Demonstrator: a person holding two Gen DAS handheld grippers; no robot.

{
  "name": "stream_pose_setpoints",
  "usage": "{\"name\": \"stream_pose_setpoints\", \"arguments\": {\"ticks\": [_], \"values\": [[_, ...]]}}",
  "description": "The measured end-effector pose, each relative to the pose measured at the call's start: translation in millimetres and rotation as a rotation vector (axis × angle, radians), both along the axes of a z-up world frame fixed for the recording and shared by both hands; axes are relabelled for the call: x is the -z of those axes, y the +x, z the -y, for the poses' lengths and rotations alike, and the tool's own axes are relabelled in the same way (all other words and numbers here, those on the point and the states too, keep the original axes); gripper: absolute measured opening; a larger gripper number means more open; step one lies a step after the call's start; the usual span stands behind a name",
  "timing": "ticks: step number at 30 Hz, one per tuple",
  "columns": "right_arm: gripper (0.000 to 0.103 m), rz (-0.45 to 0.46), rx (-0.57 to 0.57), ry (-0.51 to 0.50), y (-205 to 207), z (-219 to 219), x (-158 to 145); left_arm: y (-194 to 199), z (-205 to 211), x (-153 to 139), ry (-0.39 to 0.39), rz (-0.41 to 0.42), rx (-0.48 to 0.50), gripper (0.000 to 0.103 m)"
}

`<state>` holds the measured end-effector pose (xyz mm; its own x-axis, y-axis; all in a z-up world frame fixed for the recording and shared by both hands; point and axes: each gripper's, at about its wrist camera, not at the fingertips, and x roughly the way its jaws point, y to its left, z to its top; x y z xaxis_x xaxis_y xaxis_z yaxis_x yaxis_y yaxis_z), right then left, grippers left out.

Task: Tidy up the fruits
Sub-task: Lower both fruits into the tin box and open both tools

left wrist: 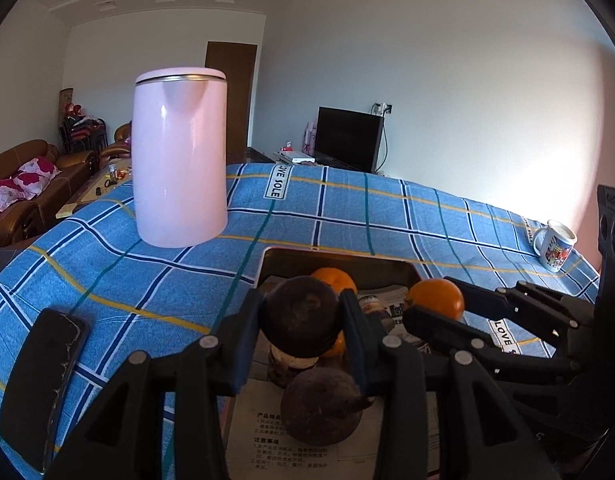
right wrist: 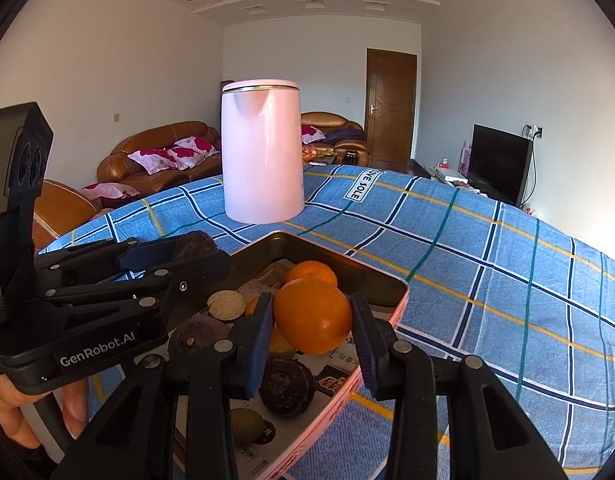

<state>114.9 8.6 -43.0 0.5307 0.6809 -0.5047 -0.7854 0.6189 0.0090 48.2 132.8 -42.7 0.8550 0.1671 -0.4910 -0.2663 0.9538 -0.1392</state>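
Jaws of "GenRobot.AI" left gripper (right wrist: 195,254) clamp dark fruit (left wrist: 301,308).

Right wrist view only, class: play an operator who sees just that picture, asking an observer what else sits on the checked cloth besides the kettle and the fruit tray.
Operator: What lies outside my picture?
Observer: A white mug with a printed picture stands on the cloth, off to the right of the tray and apart from it.
Operator: Anything on the other side?
Observer: A dark phone lies flat on the cloth, left of the tray.
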Motion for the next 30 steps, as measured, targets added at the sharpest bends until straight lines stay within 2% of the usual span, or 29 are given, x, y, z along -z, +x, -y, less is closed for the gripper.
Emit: {"name": "stream_pose_setpoints", "arguments": {"ticks": [17,19,20,21,23,30], "values": [[0.042,-0.072,-0.081,-0.070,-3.3,-19.5,12.9,-4.2,-4.4,1.4,-0.013,-0.005,-0.008,0.042],[0.052,-0.068,-0.084,-0.072,-4.8,-19.6,12.9,-5.9,-4.3,1.2,-0.012,0.002,-0.008,0.046],[0.059,-0.061,-0.078,-0.069,-6.6,-18.7,12.1,-7.5,-4.0,0.6,-0.011,0.008,-0.006,0.052],[0.060,-0.056,-0.077,-0.062,-7.8,-17.3,11.1,-9.2,-3.3,-0.1,-0.007,0.014,-0.010,0.058],[0.060,-0.054,-0.076,-0.056,-8.5,-14.8,10.6,-12.4,-2.7,-2.4,-0.005,0.029,-0.013,0.063],[0.060,-0.057,-0.054,-0.034,-8.4,-8.4,10.1,-15.8,-1.3,-6.3,-0.001,0.043,-0.012,0.064]]}}
